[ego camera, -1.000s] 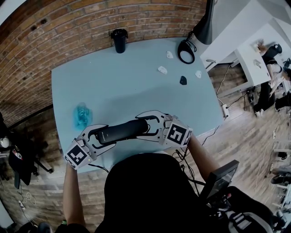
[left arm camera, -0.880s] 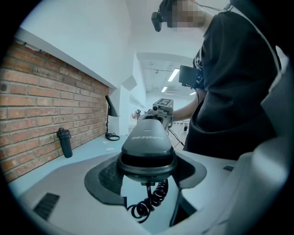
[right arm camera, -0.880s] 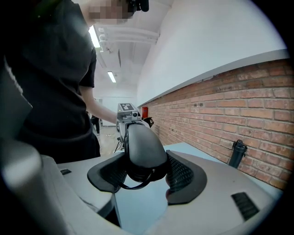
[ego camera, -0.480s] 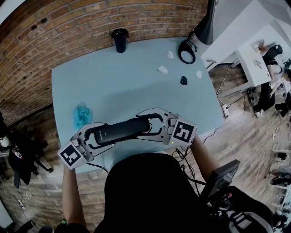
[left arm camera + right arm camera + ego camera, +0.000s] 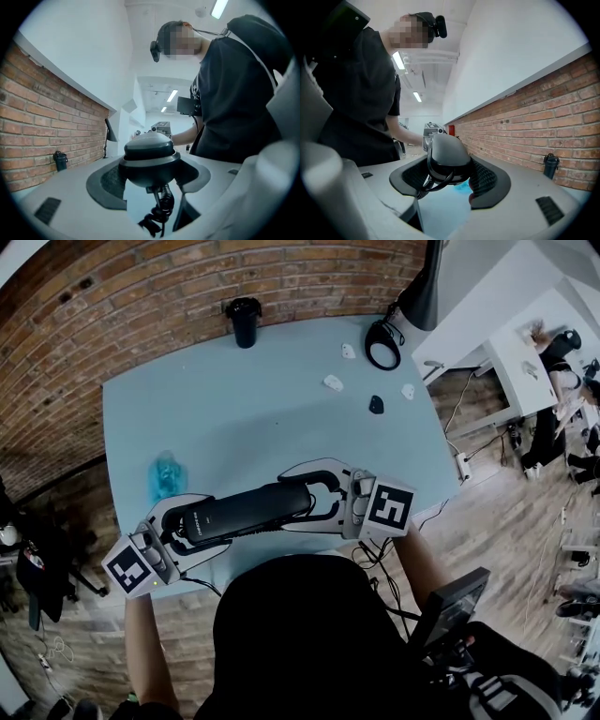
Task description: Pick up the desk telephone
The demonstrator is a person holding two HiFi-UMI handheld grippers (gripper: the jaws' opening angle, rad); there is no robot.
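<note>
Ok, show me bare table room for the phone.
The light blue table is bare across its middle, between the black cup, the translucent blue object and the black telephone handset. The far right corner is crowded with small white and black pieces.

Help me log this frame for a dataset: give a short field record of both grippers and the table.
held: black telephone handset, coiled cord hanging below
left gripper: shut on one end
right gripper: shut on the other end
table: light blue
also there: black cup at the back, blue see-through item at left
</note>
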